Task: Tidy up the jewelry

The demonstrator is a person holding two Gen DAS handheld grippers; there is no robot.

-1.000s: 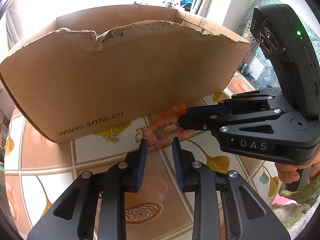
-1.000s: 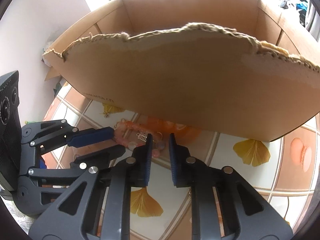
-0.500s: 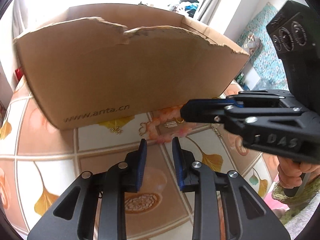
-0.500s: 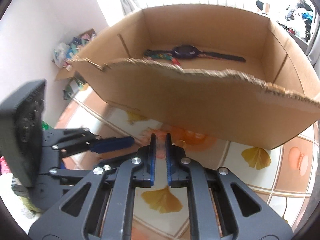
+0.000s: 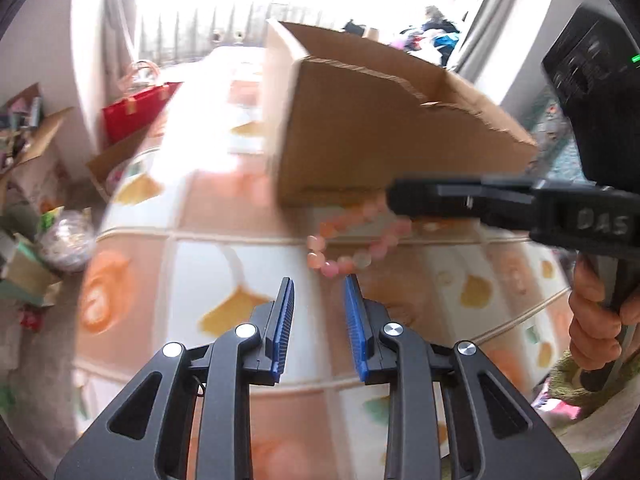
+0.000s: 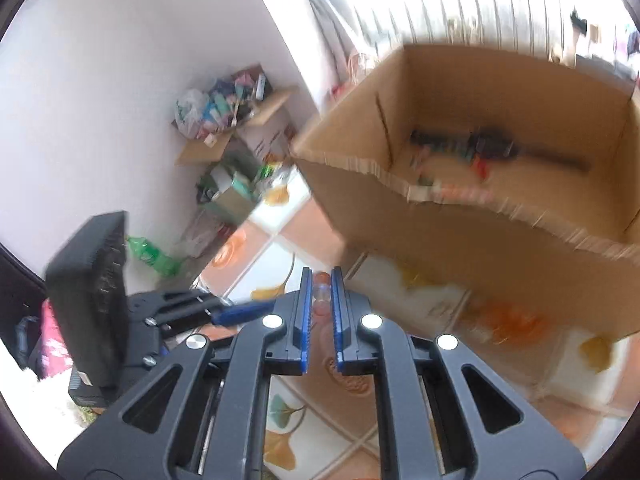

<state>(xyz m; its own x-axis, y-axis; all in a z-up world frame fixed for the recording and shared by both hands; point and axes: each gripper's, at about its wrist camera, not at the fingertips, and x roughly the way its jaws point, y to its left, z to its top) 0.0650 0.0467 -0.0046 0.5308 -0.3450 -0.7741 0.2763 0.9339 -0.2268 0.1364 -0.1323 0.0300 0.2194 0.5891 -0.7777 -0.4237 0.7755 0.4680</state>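
Bead bracelet (image 5: 352, 240): one loop of round pink and peach beads, hanging in the air from my right hand-held gripper (image 5: 400, 200). In the left wrist view it is dangling at about 12 o'clock from my left fingertips, just in front of the cardboard box (image 5: 380, 152) and above the tiled, leaf-patterned floor (image 5: 208, 264). In the right wrist view a few beads are showing pinched between the blue pads (image 6: 306, 308), so I am reading that hand-held gripper as clenched on the bracelet.

Left hand-held gripper (image 5: 320, 292): jaws standing apart with nothing between them, idling below the loop and not touching it.

Handling, as I am judging it: light, limp, probably strung on cord; it is swinging freely rather than holding a shape. The beads look smooth and hard, so a pinch on a single bead may be slipping; gripping across the strand between two beads seems safer. I am not expecting it to be especially fragile, though the cord could snap under a sharp tug.

Cardboard box: open-topped, torn front rim, lying at 1 to 2 o'clock in the right wrist view. A dark wristwatch (image 6: 492, 144) and something multicoloured, too blurred to name, are lying on its bottom. The bracelet is not yet over the rim.
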